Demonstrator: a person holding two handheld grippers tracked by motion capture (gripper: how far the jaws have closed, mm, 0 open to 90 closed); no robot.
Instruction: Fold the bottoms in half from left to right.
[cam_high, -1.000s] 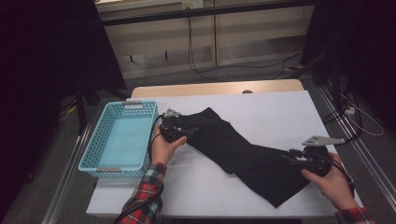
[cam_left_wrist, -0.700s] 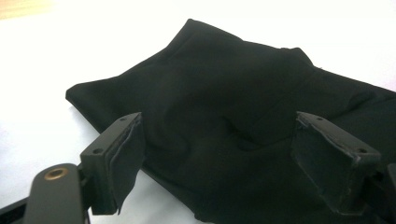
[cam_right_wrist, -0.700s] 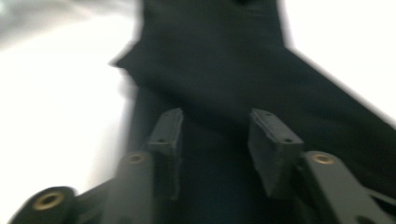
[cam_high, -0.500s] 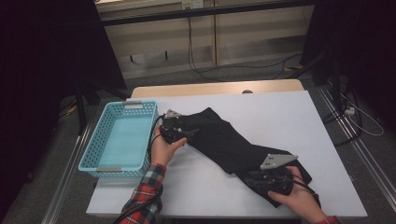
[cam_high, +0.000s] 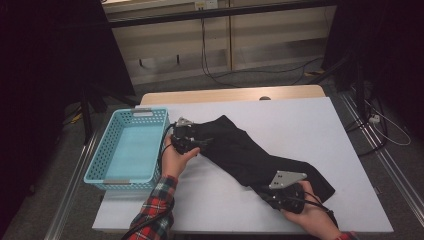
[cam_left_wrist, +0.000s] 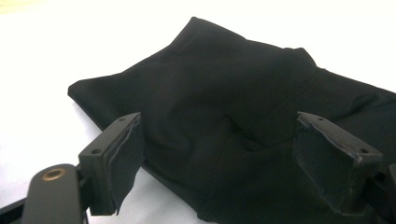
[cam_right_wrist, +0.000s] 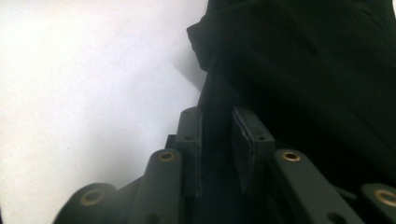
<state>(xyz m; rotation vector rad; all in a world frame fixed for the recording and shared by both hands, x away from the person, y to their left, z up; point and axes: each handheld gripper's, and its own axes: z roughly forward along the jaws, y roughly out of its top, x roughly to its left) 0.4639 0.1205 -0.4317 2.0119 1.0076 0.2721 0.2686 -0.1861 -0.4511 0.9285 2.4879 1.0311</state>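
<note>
A black cloth (cam_high: 250, 155) lies crumpled and slanted across the white table (cam_high: 300, 120), from beside the basket down to the near right. My left gripper (cam_high: 204, 142) rests at its far-left end, open, the jaws standing wide over the fabric (cam_left_wrist: 224, 84) without pressing it. My right gripper (cam_high: 267, 192) sits at the cloth's near edge. Its jaws have just been closing, and in the right gripper view (cam_right_wrist: 217, 135) a fold of the cloth (cam_right_wrist: 303, 60) is pinched between the pads.
A turquoise plastic basket (cam_high: 145, 113) stands at the table's left side, close to the left hand. Bare white tabletop lies in front of the cloth (cam_high: 220, 205) and at the far right. Cables run on the floor behind the table.
The right hand has come in from the table's right edge leftwards to the cloth's near edge, and its jaws have narrowed onto the fabric. The left hand has stayed put.
</note>
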